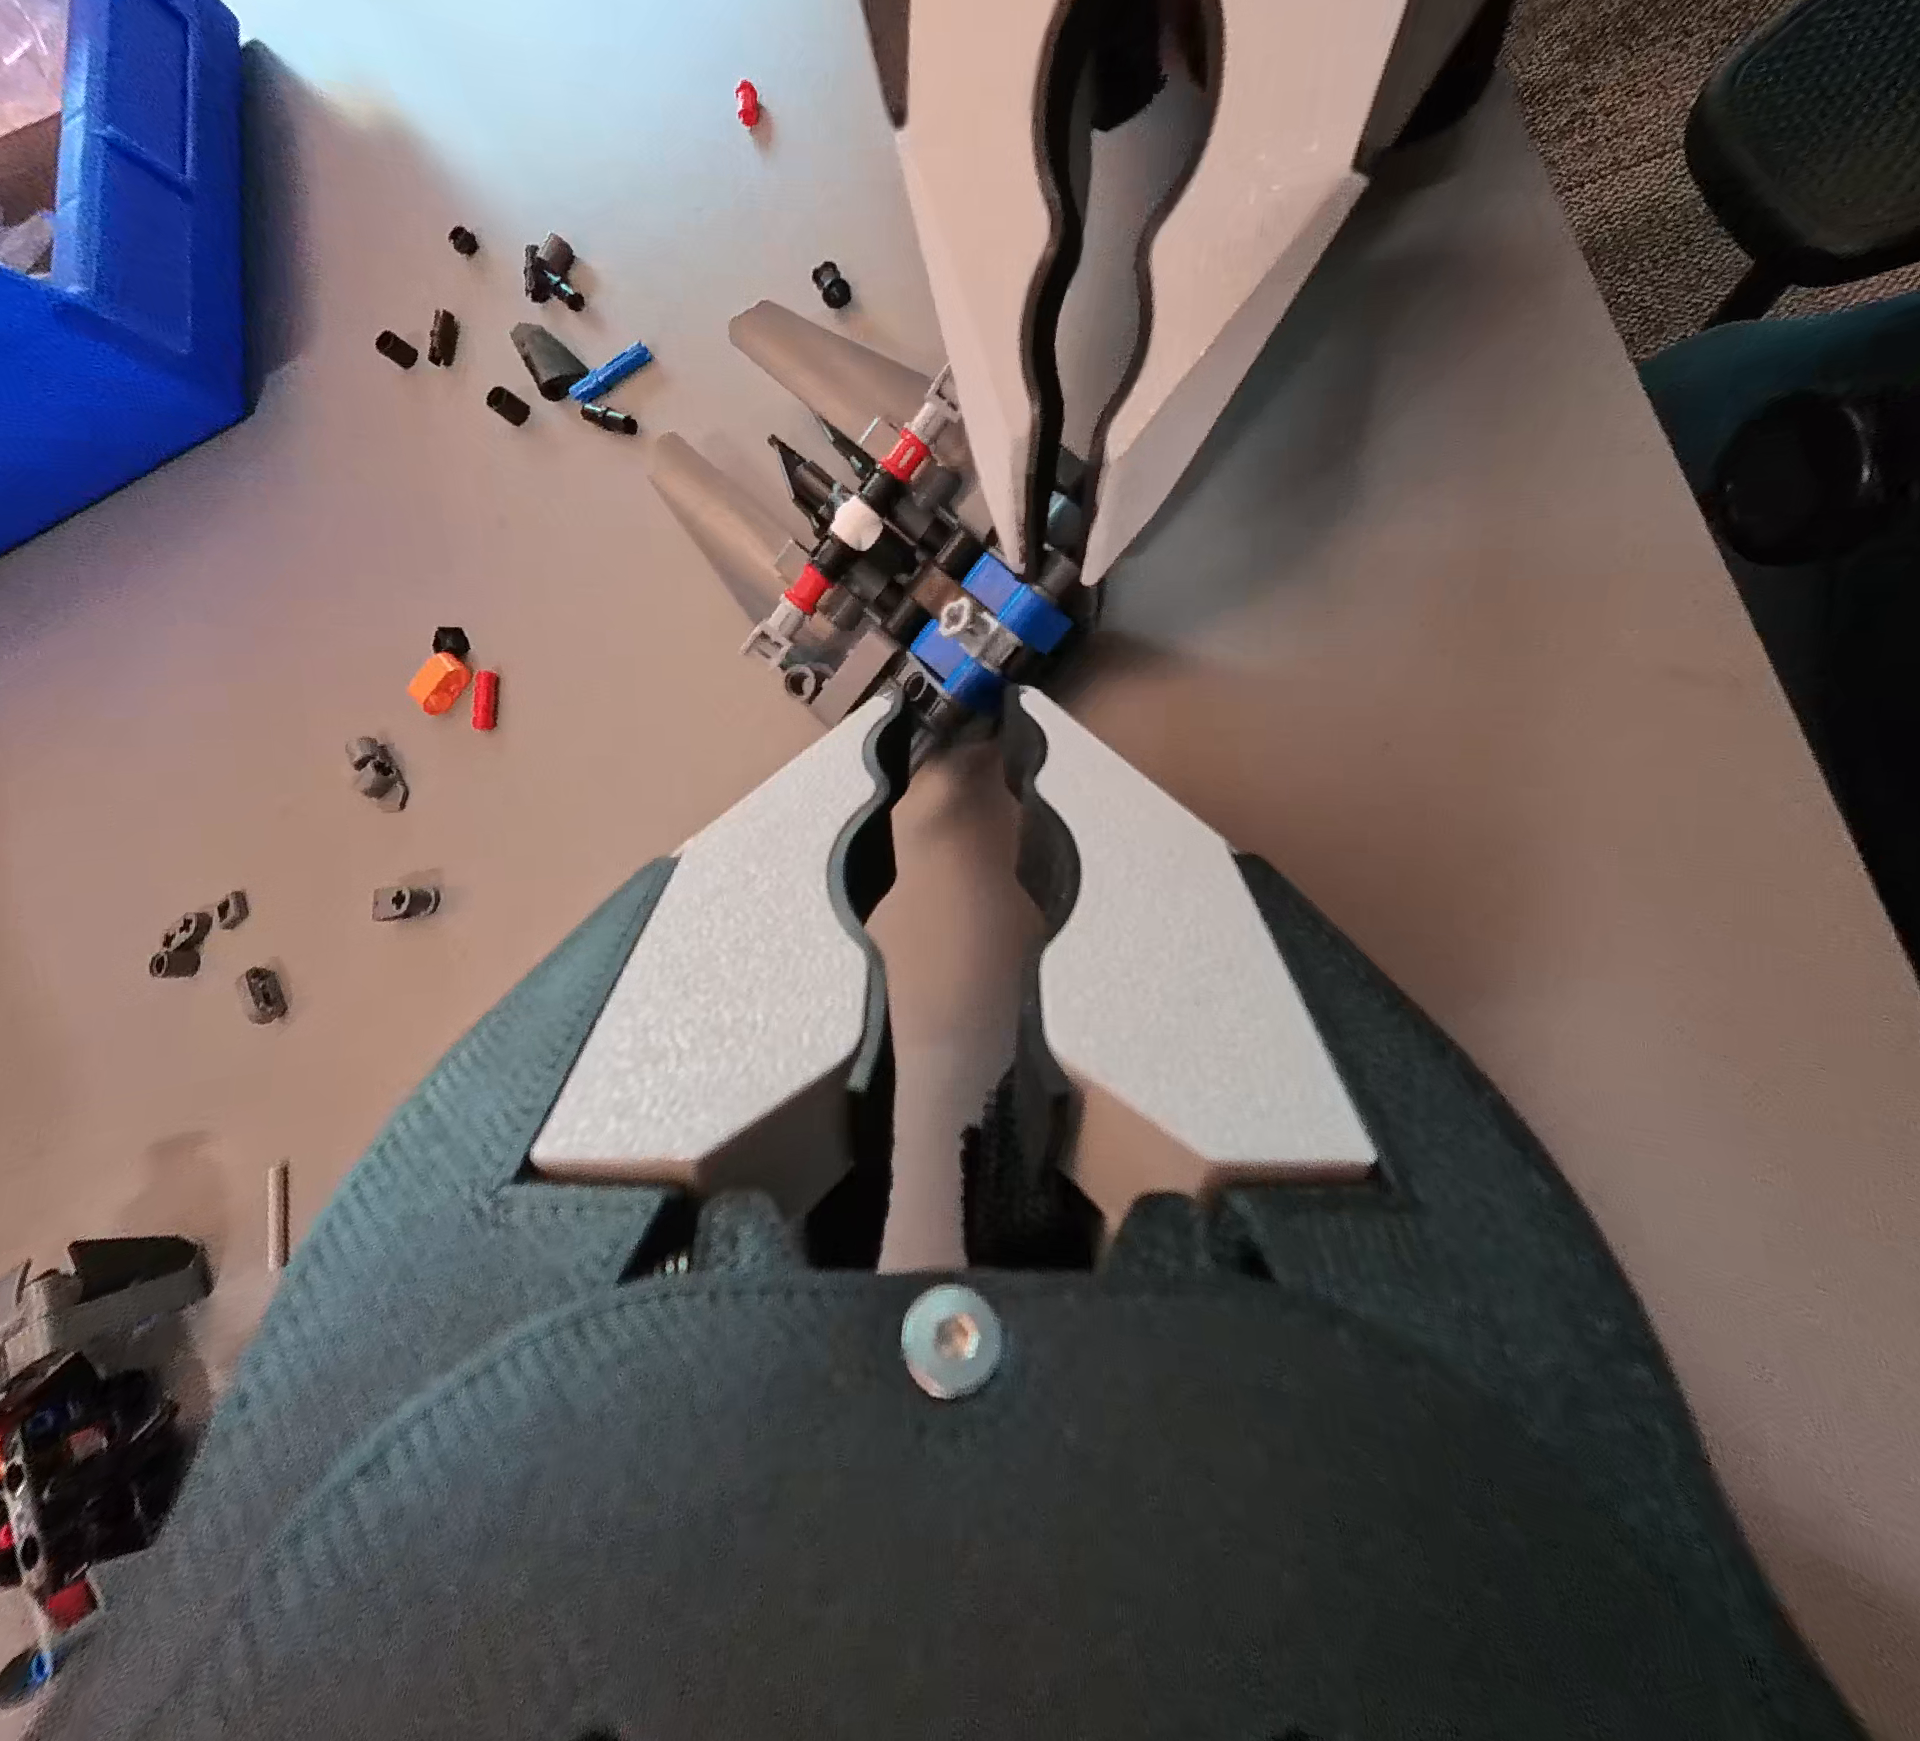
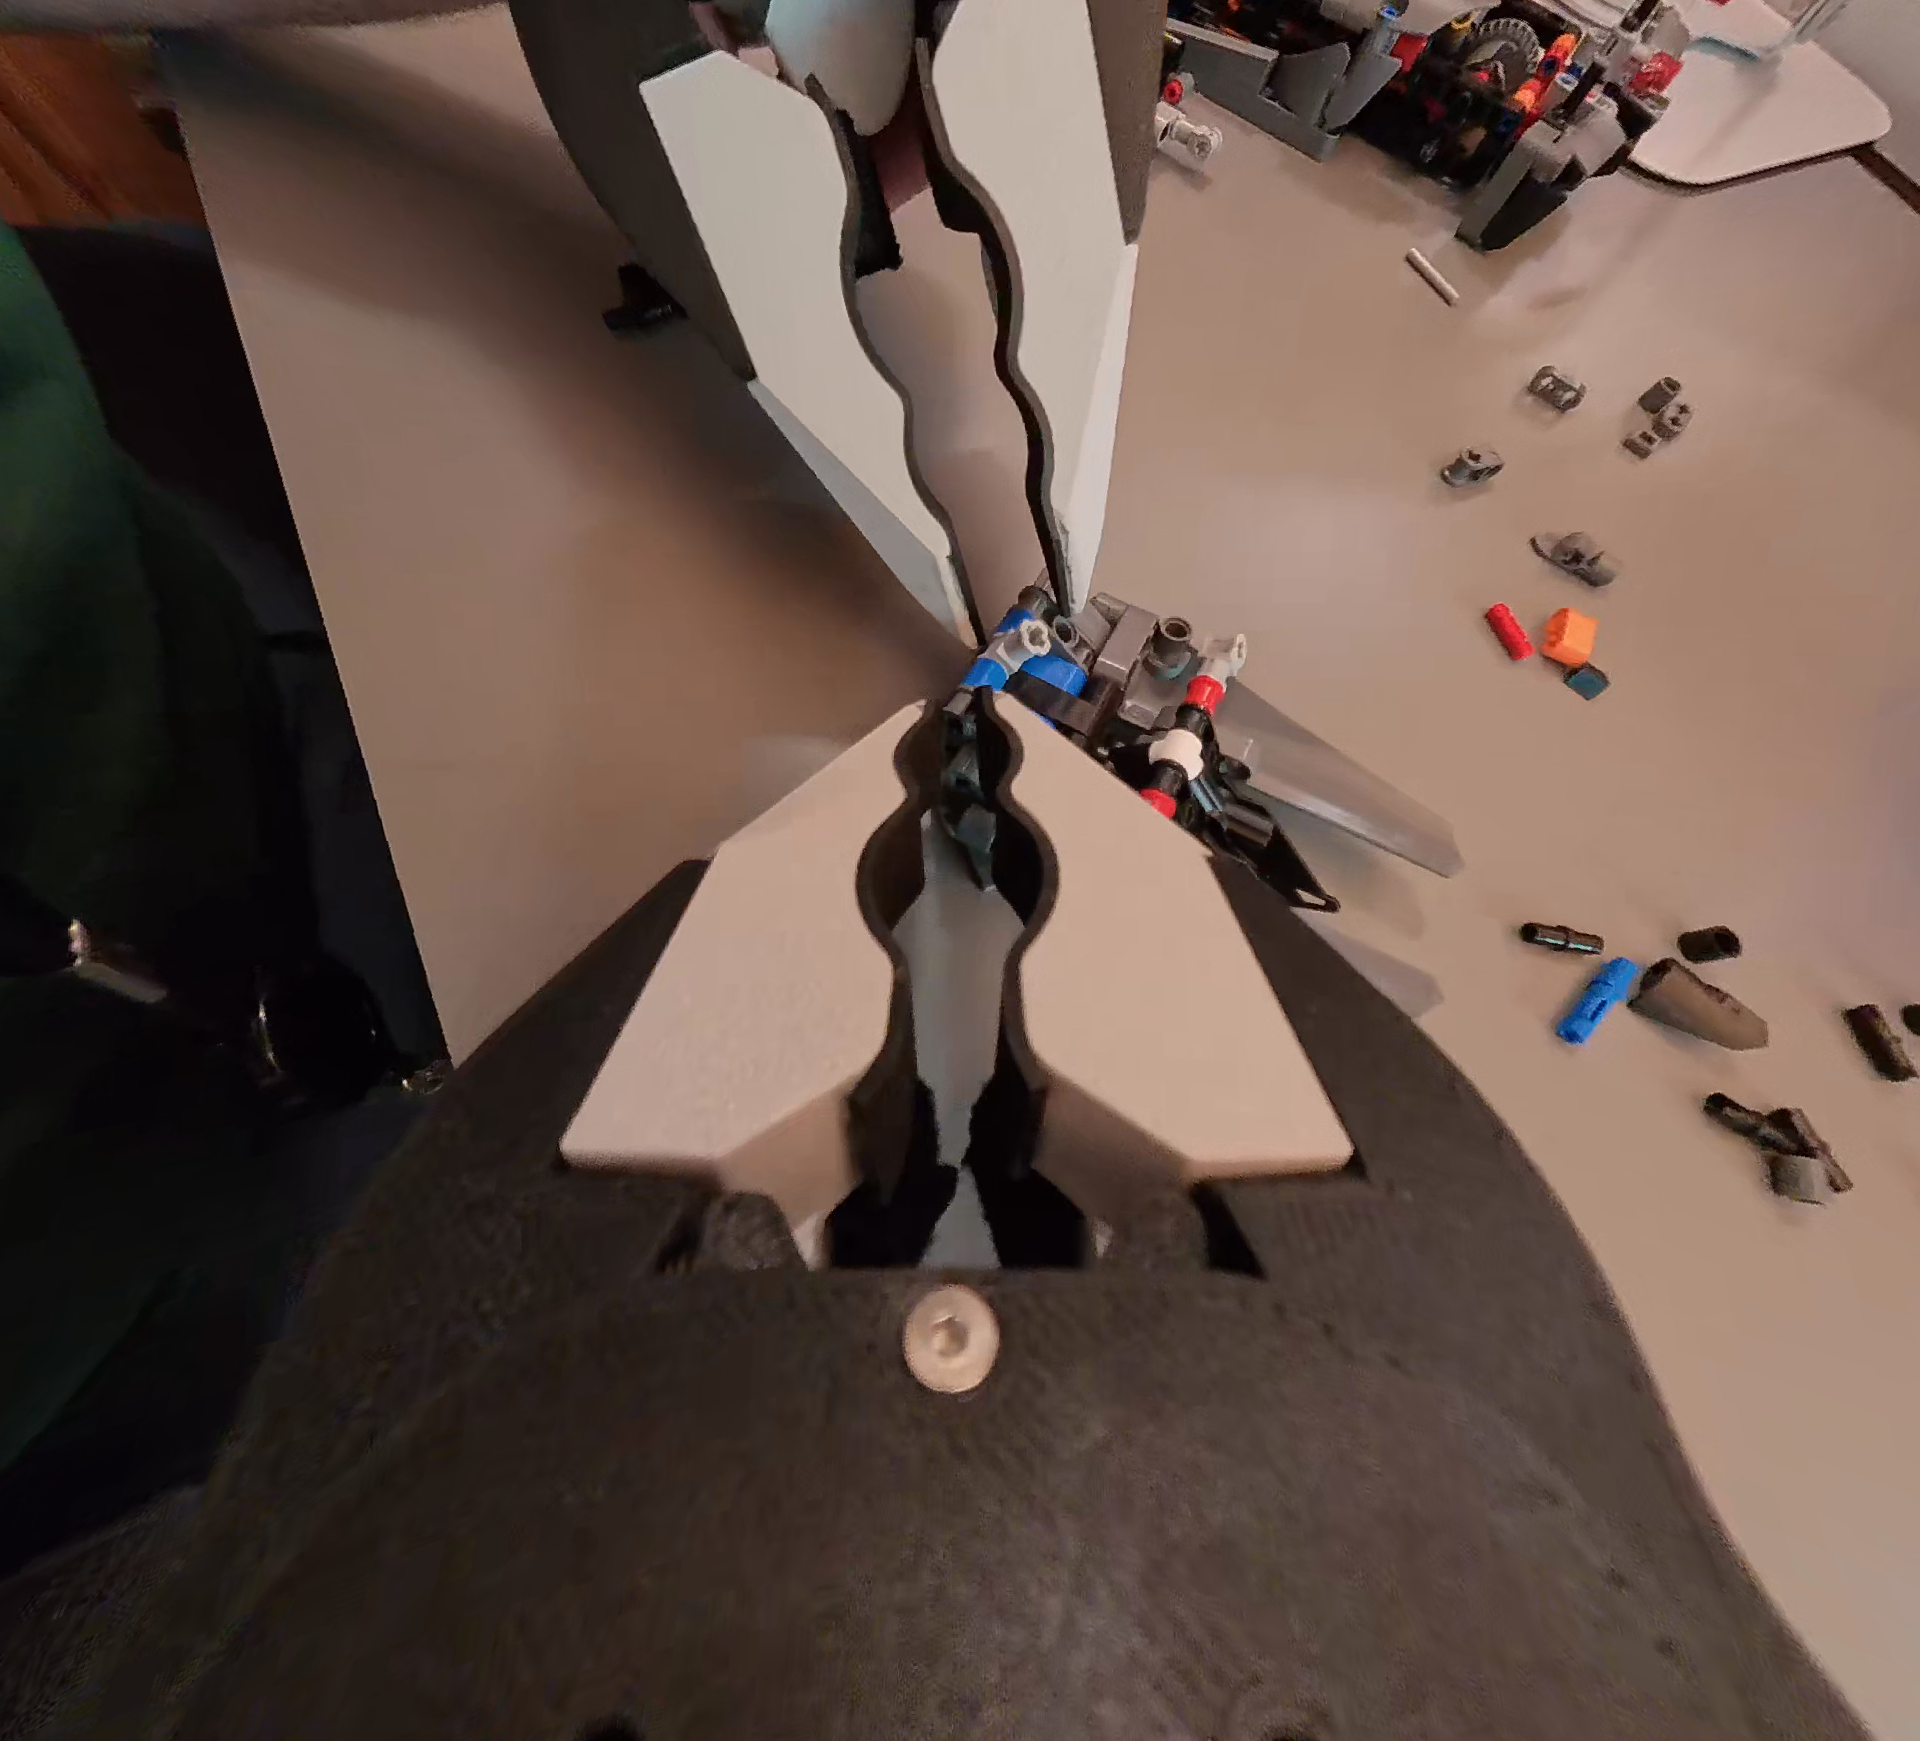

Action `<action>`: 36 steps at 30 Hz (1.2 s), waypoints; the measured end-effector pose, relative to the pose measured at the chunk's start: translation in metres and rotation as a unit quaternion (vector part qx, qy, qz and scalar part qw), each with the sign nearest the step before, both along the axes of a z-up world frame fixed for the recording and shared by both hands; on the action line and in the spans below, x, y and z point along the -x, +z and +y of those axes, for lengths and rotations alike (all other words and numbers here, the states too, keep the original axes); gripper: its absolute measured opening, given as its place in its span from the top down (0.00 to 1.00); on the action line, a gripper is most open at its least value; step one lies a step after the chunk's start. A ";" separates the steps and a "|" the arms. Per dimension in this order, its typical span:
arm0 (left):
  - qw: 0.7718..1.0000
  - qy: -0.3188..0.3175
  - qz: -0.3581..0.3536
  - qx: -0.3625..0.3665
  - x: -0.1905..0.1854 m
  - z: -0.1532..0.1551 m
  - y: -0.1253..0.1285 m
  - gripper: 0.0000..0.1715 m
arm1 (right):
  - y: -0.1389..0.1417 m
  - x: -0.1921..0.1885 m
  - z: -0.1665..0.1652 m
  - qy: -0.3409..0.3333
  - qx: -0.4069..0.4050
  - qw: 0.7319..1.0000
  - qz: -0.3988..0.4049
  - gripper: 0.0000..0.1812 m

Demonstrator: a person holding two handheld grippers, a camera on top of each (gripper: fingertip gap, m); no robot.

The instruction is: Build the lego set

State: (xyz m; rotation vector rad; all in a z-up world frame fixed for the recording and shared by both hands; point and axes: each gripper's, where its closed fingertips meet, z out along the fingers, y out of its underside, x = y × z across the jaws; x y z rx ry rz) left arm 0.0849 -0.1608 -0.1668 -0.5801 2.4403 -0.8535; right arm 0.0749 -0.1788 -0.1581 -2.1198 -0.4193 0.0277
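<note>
Lego pieces lie scattered over a pale grey table (image 1: pixel 1299 756), and near its edge we see a small half-built assembly (image 1: pixel 914 569) of black, grey, blue and red parts with two long grey wing-like panels. Both grippers meet on it from opposite sides. In the left wrist view, the left gripper (image 1: pixel 961 715) has its jaws drawn narrow around the dark end of the assembly beside its blue bricks, and the right gripper (image 1: pixel 1060 548) comes in from the top of the picture, its tips pinched close on the far side of those same bricks. In the right wrist view, the right gripper (image 2: pixel 966 715) is nearly closed on a black part of the assembly (image 2: pixel 1122 715), while the left gripper (image 2: pixel 1023 595) reaches down from above and touches the blue end. We cannot tell for sure whether the assembly rests on the table or is lifted slightly. Loose parts lie well apart from it: an orange brick (image 1: pixel 438 681) just beside a red pin (image 1: pixel 484 700), a blue pin (image 1: pixel 611 372) near a dark cone (image 1: pixel 545 361), and several small black and grey connectors. A blue bin (image 1: pixel 104 237) stands at the table's far left. A larger, colourful lego model (image 2: pixel 1455 50) sits at the far end of the table in the right wrist view.
</note>
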 end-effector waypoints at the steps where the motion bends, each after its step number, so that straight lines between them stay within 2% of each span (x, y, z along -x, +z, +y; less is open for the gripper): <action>1: 1.000 0.001 0.000 0.001 0.000 0.000 0.000 0.91 | 0.000 0.000 0.000 -0.001 0.000 1.000 -0.005 0.98; 9: 1.000 0.020 0.002 0.009 -0.003 0.003 0.003 0.91 | -0.001 -0.003 0.000 -0.005 -0.004 1.000 -0.005 0.99; 12: 0.996 0.082 0.018 0.034 -0.004 0.015 0.007 0.79 | -0.001 -0.003 0.000 -0.005 -0.004 1.000 -0.003 0.99; 15: 0.984 0.156 0.058 0.067 -0.003 0.024 0.000 0.58 | -0.001 -0.003 0.002 -0.007 -0.003 1.000 -0.001 0.99; 16: 0.979 0.174 0.072 0.074 -0.002 0.024 -0.005 0.57 | -0.001 -0.003 0.003 -0.007 -0.004 1.000 -0.003 0.99; 22: 0.971 0.206 0.085 0.084 -0.005 0.018 -0.015 0.67 | -0.001 -0.003 0.012 -0.014 -0.003 1.000 -0.002 0.98; 24: 0.971 0.211 0.080 0.082 -0.007 0.019 -0.015 0.68 | 0.000 -0.003 0.013 -0.012 -0.002 1.000 0.006 0.98; 30: 0.964 0.228 0.088 0.102 -0.004 0.018 -0.013 0.58 | 0.020 -0.007 0.002 0.013 -0.019 0.999 0.028 0.96; 36: 0.958 0.254 0.083 0.102 -0.009 0.017 -0.016 0.58 | 0.020 -0.032 0.002 0.020 -0.002 1.000 0.011 0.95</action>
